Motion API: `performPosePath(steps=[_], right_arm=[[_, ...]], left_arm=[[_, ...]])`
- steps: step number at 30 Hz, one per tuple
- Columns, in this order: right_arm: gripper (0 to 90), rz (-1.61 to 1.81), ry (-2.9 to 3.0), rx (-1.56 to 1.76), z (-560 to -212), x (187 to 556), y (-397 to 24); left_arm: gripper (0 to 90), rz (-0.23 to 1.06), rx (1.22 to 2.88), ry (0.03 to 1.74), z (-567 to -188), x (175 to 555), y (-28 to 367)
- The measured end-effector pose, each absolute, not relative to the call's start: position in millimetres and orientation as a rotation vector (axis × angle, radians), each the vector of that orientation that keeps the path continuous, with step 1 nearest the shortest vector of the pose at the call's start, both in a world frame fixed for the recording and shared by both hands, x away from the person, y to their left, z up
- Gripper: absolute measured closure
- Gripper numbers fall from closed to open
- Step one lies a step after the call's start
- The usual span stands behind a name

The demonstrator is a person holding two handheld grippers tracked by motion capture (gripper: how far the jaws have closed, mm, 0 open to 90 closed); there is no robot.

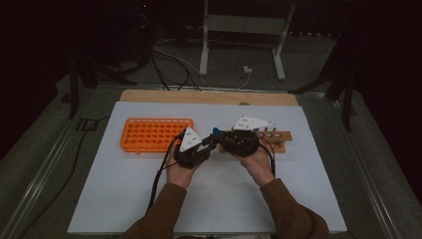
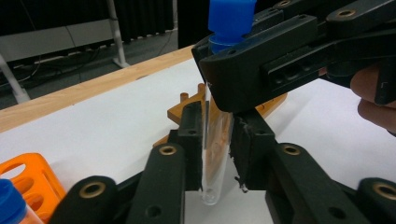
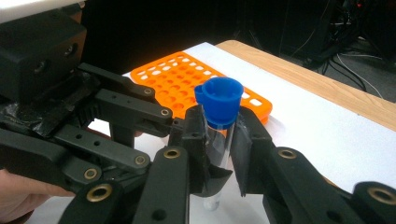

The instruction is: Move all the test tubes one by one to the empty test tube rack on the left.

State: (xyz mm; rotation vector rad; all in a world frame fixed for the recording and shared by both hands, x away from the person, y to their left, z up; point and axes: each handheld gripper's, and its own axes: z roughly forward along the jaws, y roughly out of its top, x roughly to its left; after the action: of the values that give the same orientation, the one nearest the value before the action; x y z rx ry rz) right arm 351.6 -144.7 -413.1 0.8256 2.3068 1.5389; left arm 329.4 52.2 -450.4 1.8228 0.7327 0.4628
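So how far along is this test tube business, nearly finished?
Early on, it seems. Done: one blue-capped tube seems to sit by the orange rack. In hand: both the left gripper and right gripper clamp another tube upright between the racks. Left: presumably seating it in the orange rack, whose holes mostly look empty.

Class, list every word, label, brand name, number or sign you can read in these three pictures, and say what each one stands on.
None can be read: no print shows on the blue-capped tube, the orange rack or the wooden rack.
Small dark marks on the grey plates are too small to read.
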Motion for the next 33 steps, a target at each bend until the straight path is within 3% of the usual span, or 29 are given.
performPosePath(steps=[3,15,19,25,33], right_arm=[[73.1,1.542,2.317,0.819,-414,352,-145],[17.7,1.57,2.26,0.859,-411,349,-161],[5.4,1.554,2.225,0.914,-412,350,-169],[0.0,1.513,2.208,0.938,-416,347,-183],[0.0,1.459,2.18,0.963,-424,338,-201]], left_arm=[[77.8,0.468,1.829,0.736,-451,329,52],[78.2,0.471,1.818,0.761,-447,333,68],[78.2,0.455,1.791,0.776,-446,333,76],[78.2,0.461,1.785,0.786,-447,334,86],[78.2,0.491,1.754,0.803,-443,333,101]])
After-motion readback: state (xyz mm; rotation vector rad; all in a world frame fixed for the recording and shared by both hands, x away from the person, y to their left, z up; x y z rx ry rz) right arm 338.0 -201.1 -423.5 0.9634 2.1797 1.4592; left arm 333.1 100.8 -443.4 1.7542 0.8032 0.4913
